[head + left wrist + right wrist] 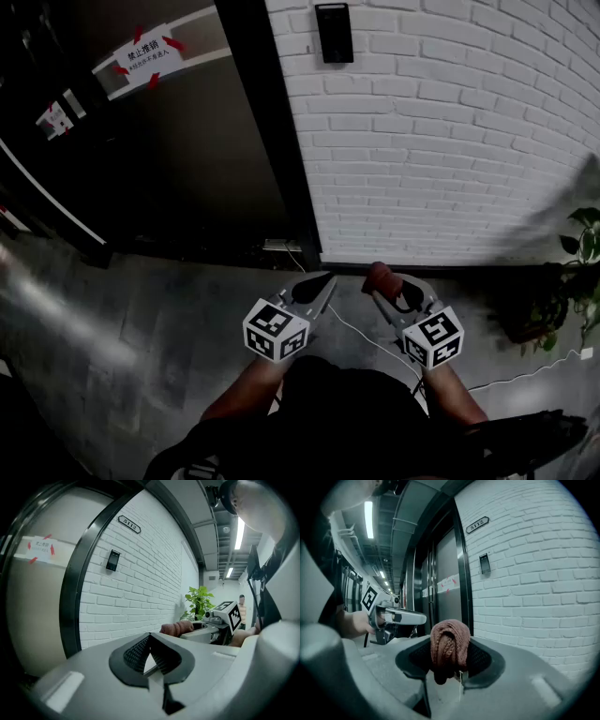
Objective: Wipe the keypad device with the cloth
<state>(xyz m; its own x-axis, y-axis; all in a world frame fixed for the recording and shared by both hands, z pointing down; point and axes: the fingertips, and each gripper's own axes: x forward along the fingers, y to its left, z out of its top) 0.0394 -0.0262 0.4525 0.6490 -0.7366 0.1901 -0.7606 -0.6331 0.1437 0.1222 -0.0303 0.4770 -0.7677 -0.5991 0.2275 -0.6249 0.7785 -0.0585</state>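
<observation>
The keypad device [334, 32] is a small black box mounted high on the white brick wall; it also shows in the left gripper view as the keypad device [112, 560] and in the right gripper view as the keypad device [484, 564]. My right gripper [382, 280] is shut on a bunched reddish-brown cloth [449, 644], which pokes out beyond the jaws as the cloth [379, 275]. My left gripper [325, 282] is shut with nothing in it, its jaws closed to a point [149, 637]. Both grippers are held low, well below the keypad.
A dark door frame [272, 131] runs beside the wall, with a door carrying a white notice [146, 54] with red tape. A potted plant [574, 281] stands at the right. A white cable [366, 339] trails over the grey tiled floor. A room number plate [476, 524] hangs above the keypad.
</observation>
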